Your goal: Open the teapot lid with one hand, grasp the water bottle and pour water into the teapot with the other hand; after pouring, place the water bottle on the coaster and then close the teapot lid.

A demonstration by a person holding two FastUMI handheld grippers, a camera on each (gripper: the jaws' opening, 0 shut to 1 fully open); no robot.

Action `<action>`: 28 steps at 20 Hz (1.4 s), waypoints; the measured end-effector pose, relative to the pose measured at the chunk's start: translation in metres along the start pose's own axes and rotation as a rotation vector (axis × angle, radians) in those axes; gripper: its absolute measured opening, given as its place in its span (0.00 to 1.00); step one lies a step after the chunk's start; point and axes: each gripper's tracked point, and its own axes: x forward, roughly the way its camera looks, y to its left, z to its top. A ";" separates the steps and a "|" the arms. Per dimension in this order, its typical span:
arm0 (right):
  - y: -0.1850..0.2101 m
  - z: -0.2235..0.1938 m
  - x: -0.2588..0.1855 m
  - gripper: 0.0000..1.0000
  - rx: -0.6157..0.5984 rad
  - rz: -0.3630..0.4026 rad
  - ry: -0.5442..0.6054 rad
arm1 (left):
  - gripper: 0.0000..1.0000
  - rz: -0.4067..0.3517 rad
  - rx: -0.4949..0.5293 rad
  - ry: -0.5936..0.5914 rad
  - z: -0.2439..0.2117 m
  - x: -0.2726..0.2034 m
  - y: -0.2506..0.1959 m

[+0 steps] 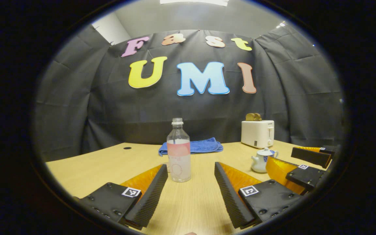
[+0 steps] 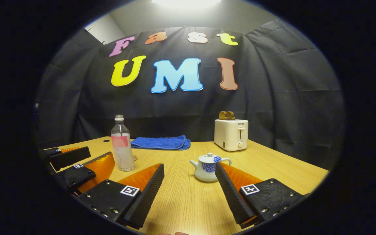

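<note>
A clear water bottle (image 1: 179,153) with a pink label and no cap stands on the wooden table, just off the fingertips of my open left gripper (image 1: 191,167) and in line with its gap. A small white teapot (image 2: 207,168) with a blue pattern sits lid on, close ahead of my open right gripper (image 2: 189,166); its handle side is partly behind the right-hand finger. In the left gripper view the teapot (image 1: 260,160) sits right beside the right gripper (image 1: 280,156). A small brown disc (image 2: 135,159), seemingly the coaster, peeks out behind the bottle (image 2: 122,147). The left gripper (image 2: 100,152) is nearby.
A white toaster (image 2: 231,134) with toast in it stands at the back right of the table (image 2: 273,169). A folded blue towel (image 2: 160,143) lies at the back, behind the bottle. The black cloth wall closes off the far side.
</note>
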 end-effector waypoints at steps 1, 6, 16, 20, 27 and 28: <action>0.000 -0.001 0.001 0.97 0.002 0.006 0.001 | 0.99 -0.013 0.001 0.000 0.000 0.000 -0.002; -0.001 0.000 0.001 0.96 0.071 0.019 0.012 | 0.99 -0.033 -0.014 -0.003 0.001 0.007 -0.002; -0.008 -0.005 0.001 0.94 0.008 -0.032 0.085 | 0.99 -0.064 0.011 -0.055 0.020 0.032 0.003; -0.011 -0.005 0.007 0.94 0.007 -0.051 0.075 | 0.99 -0.053 -0.050 -0.017 0.014 0.033 0.016; -0.023 0.002 0.046 0.81 -0.031 -0.070 0.071 | 0.99 -0.011 -0.018 -0.056 0.032 0.011 0.036; -0.024 0.000 0.050 0.63 -0.026 -0.072 0.081 | 0.99 -0.012 -0.018 -0.059 0.030 0.009 0.037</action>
